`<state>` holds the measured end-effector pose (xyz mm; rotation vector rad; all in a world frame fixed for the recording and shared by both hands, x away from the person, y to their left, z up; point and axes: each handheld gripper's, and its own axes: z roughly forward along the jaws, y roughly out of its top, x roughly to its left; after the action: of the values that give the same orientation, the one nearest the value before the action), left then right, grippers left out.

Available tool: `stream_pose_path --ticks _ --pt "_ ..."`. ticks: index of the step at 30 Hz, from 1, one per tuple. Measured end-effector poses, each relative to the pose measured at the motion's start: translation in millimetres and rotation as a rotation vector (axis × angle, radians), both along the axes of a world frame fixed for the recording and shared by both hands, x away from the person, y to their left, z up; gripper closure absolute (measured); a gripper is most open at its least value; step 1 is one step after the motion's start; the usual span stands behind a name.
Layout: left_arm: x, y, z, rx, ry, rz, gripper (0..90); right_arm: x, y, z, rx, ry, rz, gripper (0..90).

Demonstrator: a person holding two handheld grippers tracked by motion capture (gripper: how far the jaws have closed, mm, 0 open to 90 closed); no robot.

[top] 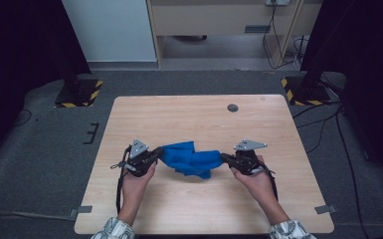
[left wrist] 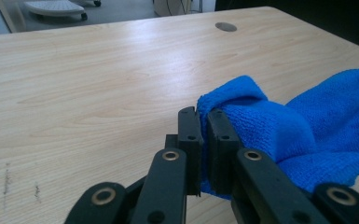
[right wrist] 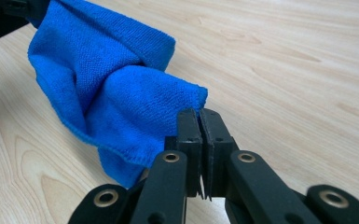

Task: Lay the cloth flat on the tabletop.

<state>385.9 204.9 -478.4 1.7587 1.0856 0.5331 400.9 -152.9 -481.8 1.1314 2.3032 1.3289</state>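
Observation:
A blue cloth (top: 191, 158) hangs bunched between my two grippers, just above the middle of the wooden table (top: 199, 119). My left gripper (top: 157, 153) is shut on the cloth's left corner; in the left gripper view the blue cloth (left wrist: 279, 130) is pinched between the jaws of the left gripper (left wrist: 204, 114). My right gripper (top: 225, 158) is shut on the cloth's right corner. In the right gripper view the blue cloth (right wrist: 116, 88) runs off to the upper left from the closed jaws of the right gripper (right wrist: 199, 114). Both hands hold the grippers from below.
A small dark round cap (top: 233, 107) sits in the table's far right part. Black stands with yellow-striped bases (top: 79, 92) flank the far corners. Cables trail on the floor at the right.

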Motion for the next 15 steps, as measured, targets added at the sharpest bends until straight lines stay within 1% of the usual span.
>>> stream_pose_path --ticks 4,8,15 --pt "-1.5 2.4 4.4 -0.014 -0.017 0.008 85.6 -0.7 -2.6 7.1 0.015 -0.021 -0.004 87.9" --pt "-3.3 4.4 9.2 -0.03 -0.036 0.017 85.6 -1.9 -3.9 12.3 0.029 -0.031 -0.013 87.8" --pt "-5.2 7.7 15.1 -0.045 -0.057 0.03 85.7 -2.5 -7.4 20.0 0.044 -0.057 -0.024 87.9"
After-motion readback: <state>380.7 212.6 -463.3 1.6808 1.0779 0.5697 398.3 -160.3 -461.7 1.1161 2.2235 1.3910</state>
